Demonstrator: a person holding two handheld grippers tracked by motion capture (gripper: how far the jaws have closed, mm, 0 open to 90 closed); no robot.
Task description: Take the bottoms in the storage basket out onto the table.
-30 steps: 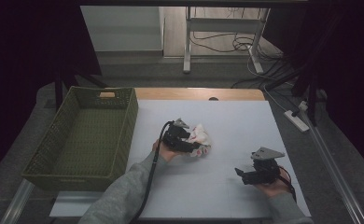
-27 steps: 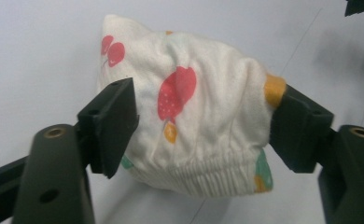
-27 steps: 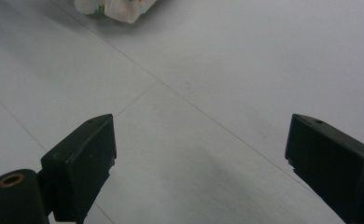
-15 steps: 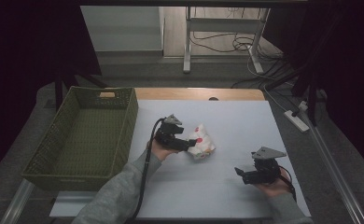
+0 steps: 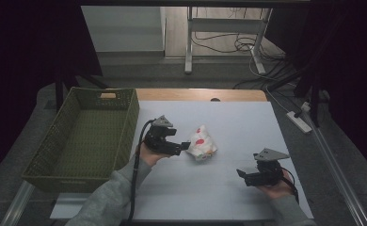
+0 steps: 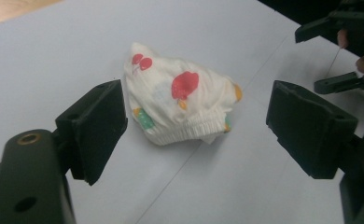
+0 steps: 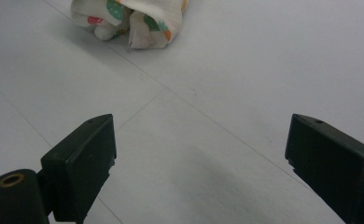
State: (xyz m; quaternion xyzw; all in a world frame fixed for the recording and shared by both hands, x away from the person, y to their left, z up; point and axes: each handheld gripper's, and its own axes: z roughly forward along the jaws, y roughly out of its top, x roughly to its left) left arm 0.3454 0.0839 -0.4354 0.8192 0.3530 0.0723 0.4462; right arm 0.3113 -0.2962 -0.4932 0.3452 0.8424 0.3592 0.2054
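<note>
A small white cloth bundle [image 5: 201, 142] with red, green and orange prints lies crumpled on the white table top [image 5: 219, 197]. My left gripper [image 5: 180, 148] hovers just left of it, pointing at it. Its jaws have just been opening and stand wide apart with nothing between them. In the left gripper view the cloth [image 6: 185, 105] lies a short way beyond the left gripper [image 6: 199, 121]. My right gripper [image 5: 244, 175] rests near the front right, open and empty. In the right gripper view the cloth [image 7: 133, 14] lies far ahead of the right gripper [image 7: 199, 154].
A green woven basket [image 5: 54, 141] stands at the left edge of the table, with nothing seen inside. A power strip [image 5: 297, 121] and cables lie on the floor to the right. The right gripper [image 6: 339, 51] shows at the top right of the left gripper view.
The left gripper has let go of the cloth, opened, and drawn back to the left and upward. The cloth stays on the table. The right gripper has not moved.
</note>
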